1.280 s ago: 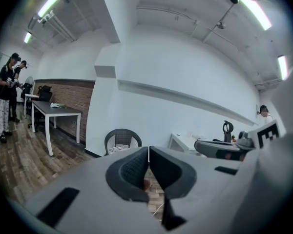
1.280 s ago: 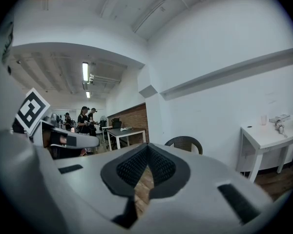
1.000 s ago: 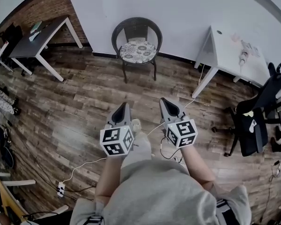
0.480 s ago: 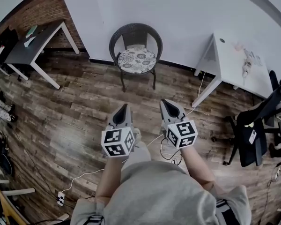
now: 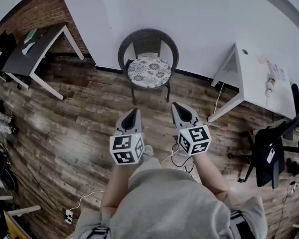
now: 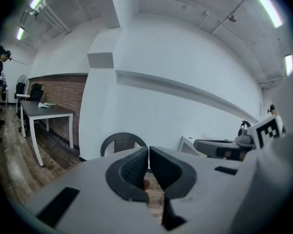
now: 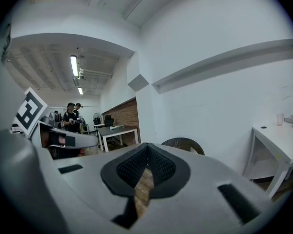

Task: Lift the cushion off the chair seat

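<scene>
At the far left of the head view, a dark grey rectangular table on white legs (image 5: 34, 48) stands before a brick wall. Nearer the middle, the left gripper (image 5: 132, 112), a grey claw with a marker cube at its rear, hangs over the brown wooden plank floor (image 5: 79, 128). In its own view its two black ribbed jaws are pressed together at the tips, with nothing between them (image 6: 149, 152).

Beyond both grippers, against the white wall, stands a dark woven chair with a rounded back (image 5: 148, 38). The round pale cushion with a flowered pattern (image 5: 149, 71) lies flat on its seat, well apart from either claw. The chair's back shows just above the left jaws in that gripper's view (image 6: 119, 141).

The right gripper (image 5: 176, 106) hangs level with the left one, just beside it. Its jaws are likewise closed tight on nothing (image 7: 146, 152), and only floor shows through the slot below them.

Farther right, a white table (image 5: 261, 81) stands by the wall, and a black office chair (image 5: 269, 151) sits near the picture's right edge.
</scene>
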Tool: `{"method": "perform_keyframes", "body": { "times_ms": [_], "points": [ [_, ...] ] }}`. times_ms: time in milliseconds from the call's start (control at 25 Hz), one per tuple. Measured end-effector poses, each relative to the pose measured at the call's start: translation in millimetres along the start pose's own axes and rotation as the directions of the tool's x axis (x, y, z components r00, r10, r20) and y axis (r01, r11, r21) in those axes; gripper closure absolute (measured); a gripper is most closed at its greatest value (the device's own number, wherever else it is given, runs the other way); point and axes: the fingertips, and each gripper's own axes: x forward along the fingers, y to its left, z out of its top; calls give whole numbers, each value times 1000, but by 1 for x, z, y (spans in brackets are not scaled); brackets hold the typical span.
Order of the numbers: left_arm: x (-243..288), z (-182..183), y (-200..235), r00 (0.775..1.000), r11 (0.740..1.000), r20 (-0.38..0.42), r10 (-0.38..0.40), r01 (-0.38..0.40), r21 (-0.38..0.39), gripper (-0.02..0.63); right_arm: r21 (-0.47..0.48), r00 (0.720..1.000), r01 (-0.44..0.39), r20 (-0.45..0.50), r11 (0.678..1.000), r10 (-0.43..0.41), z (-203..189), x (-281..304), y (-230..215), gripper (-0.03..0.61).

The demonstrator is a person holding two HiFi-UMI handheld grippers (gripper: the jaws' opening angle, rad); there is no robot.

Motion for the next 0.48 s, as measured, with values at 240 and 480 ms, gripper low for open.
{"method": "perform_keyframes", "body": {
  "times_ms": [240,480],
  "points": [
    [62,21,38,1000,1000,-14,-6,6,1,602,4,1000,-1,1,1000,1,14,70,-19,577],
    [111,30,69,999,1000,-33,-25,25,2,602,5,1000,8,-9,1000,-8,16,128,-32,577]
  ]
}}
